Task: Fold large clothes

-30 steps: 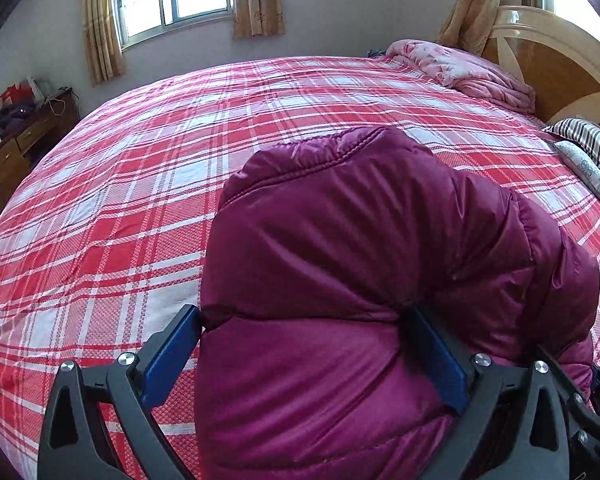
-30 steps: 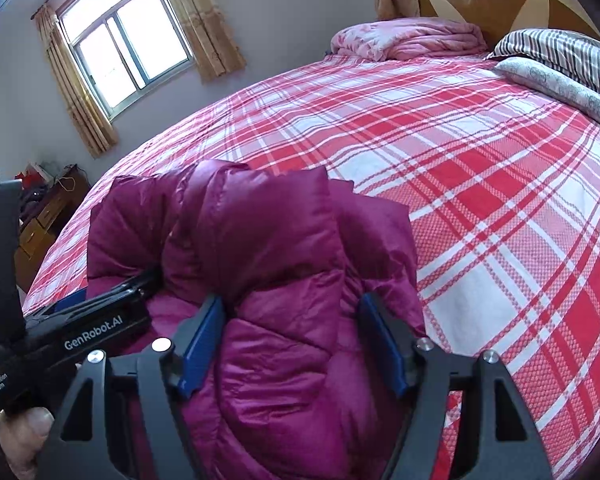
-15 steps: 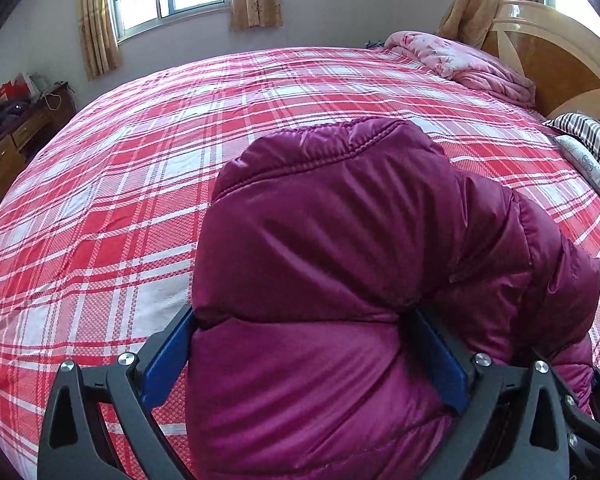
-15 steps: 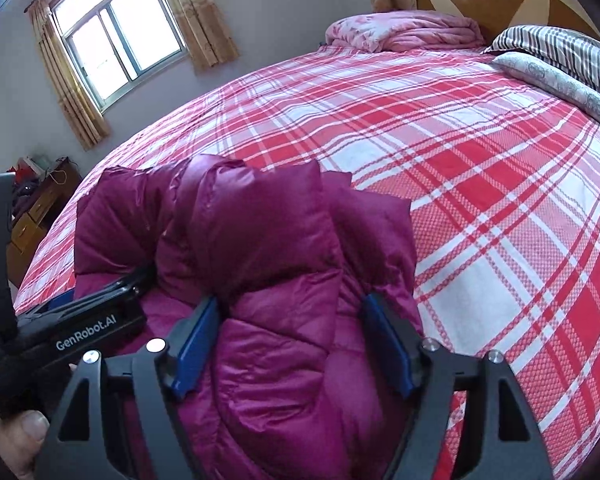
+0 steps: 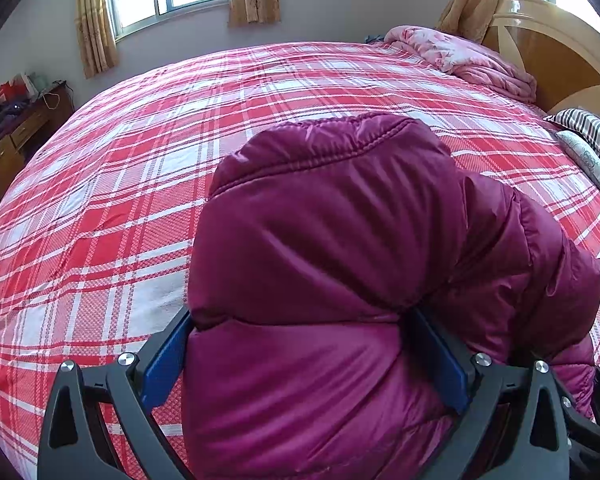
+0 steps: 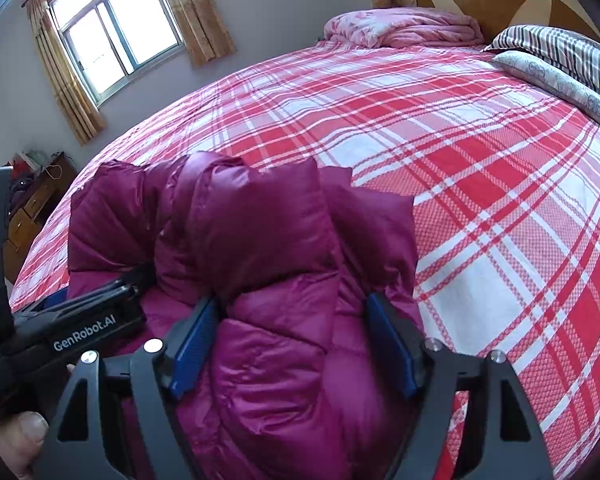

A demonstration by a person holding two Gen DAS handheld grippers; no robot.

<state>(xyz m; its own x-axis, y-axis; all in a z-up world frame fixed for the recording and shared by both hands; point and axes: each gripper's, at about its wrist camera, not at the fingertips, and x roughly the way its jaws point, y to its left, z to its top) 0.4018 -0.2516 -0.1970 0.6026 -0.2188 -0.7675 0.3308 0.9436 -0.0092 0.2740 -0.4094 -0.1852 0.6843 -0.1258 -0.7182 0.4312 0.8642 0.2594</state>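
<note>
Right claw [image 6: 292, 344]: jaws wide, straddling a thick fold of the jacket [image 6: 260, 240], pads against it. Left claw [image 5: 304, 364]: likewise clamped across the bulk. Jacket lies bundled on the bed [image 5: 120, 200] at 6 o'clock, seemingly folded and near finished. Its underside, sleeves and near edge are hidden.

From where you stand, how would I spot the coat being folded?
Look at the big bed under its red-and-white plaid cover. On the near part of it sits a puffy, shiny magenta quilted jacket, bundled up. It is the only plain dark purple-red thing there; the pink quilt and striped pillow lie far off by the headboard.
</note>
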